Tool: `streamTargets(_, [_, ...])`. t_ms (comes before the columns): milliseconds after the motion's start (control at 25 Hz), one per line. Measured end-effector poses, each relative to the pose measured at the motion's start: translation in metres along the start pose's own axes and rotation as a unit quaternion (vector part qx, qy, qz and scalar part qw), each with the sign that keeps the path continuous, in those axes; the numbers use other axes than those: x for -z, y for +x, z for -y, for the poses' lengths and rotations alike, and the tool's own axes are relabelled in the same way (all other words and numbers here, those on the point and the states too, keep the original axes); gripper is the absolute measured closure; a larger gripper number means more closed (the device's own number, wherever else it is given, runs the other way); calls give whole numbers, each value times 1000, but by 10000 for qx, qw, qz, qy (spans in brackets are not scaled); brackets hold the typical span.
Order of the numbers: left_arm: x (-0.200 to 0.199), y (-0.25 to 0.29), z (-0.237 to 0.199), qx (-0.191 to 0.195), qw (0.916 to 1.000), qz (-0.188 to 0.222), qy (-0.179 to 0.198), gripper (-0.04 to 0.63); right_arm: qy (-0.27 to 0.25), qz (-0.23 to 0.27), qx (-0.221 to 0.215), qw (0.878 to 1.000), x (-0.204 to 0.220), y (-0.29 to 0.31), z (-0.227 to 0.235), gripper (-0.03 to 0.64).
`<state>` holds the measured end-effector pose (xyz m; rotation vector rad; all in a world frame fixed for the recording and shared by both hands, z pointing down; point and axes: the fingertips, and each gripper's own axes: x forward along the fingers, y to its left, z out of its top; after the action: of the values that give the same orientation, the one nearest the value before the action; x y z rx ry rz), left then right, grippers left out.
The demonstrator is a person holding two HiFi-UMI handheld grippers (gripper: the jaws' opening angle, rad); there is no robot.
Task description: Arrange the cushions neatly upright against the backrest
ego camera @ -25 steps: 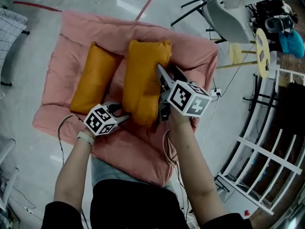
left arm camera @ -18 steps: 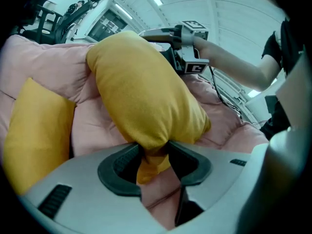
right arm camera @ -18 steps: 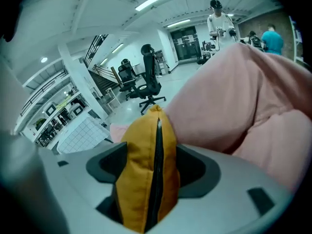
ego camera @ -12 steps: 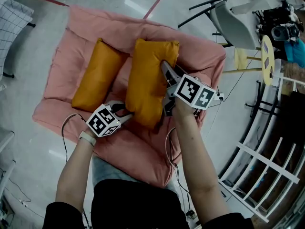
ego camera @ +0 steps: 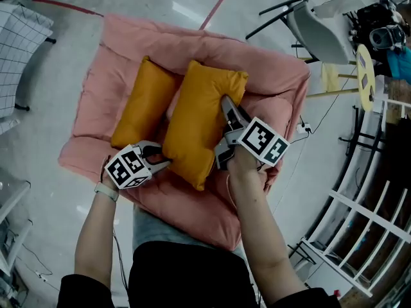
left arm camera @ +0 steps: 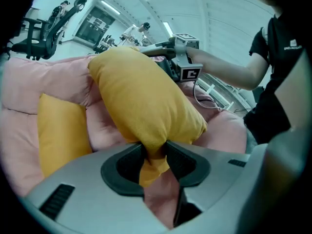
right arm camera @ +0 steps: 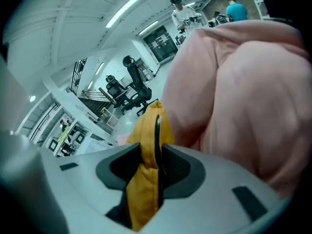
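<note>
**Grippers**
- L gripper (left arm camera: 155, 152): jaws are closing. The lower corner of the held cushion (ego camera: 199, 117) is pinched between the pads, and a fold of yellow fabric is pressed out behind them.
- R gripper (right arm camera: 152, 150): jaws are closing. The zip edge of the same cushion is clamped between the pads. In the R gripper view, pink padding is seen just to the right of the jaws.

**Task items**
- Held cushion: yellow and elongated, gripped at two points, with the L gripper at the near end and the R gripper on the right-hand edge. It is tilted, with its far end raised toward the backrest (ego camera: 192, 40). Contact with the backrest cannot be confirmed.
- 2nd cushion (ego camera: 142, 104): yellow, not gripped. It is leaned on the pink seat (ego camera: 186, 201) just beside the held cushion, at the left in the head view, with its far end near the backrest.

**Surroundings**
- White chair (ego camera: 314, 27): located past the seat's far right corner.
- Red floor line (ego camera: 218, 5): seen beyond the backrest.
- Wire-grid panel (ego camera: 19, 43): located at far left.
</note>
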<state>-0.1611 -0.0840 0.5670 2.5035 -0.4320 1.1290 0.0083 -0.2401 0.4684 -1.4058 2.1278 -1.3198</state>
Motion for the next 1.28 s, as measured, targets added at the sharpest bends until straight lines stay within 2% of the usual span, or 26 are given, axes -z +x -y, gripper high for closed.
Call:
streamTargets(320, [53, -2, -38, -104, 9971, -750, -50, 446, 203, 18, 395, 9990, 48, 27, 10, 469])
streamTargets(560, [78, 15, -60, -74, 9928, -1194, -117, 446, -43, -174, 811, 9965, 69, 54, 29, 469])
streamTargets(760, [85, 27, -66, 58, 9926, -1176, -311, 446, -239, -238, 1064, 9937, 75, 68, 41, 469])
streamTargets(920, [90, 34, -75, 37, 9924, -1149, -435, 446, -368, -258, 962, 9944, 81, 85, 48, 468])
streamTargets(1280, [98, 50, -89, -122, 9907, -1209, -617, 448, -424, -503, 1033, 9925, 87, 104, 55, 465])
